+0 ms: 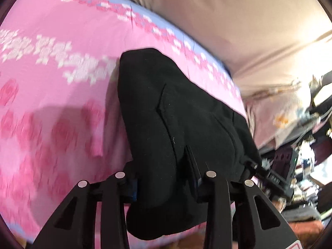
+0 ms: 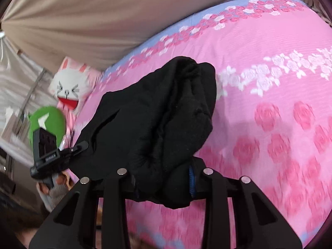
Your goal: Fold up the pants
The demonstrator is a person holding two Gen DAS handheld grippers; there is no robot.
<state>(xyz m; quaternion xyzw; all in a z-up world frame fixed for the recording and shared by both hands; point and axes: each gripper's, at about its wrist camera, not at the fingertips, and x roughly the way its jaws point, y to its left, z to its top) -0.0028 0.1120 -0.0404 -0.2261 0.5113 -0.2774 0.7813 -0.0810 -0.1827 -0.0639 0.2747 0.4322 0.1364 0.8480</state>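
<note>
While bunching over the pink floral bed (image 1: pixel 51 72), black pants (image 1: pixel 166 108) hanging in two grips: left gripper (image 1: pixel 166 183) pinching one edge, right gripper (image 2: pixel 164 183) pinching the other, seemingly lifting the fabric slightly, though blurred.

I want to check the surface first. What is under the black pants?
Under the black pants lies the pink rose-patterned sheet, visible all around them. The sheet directly beneath is covered by the cloth.

bedspread (image 1: pixel 51 124) roses blurred, perhaps motion
</note>
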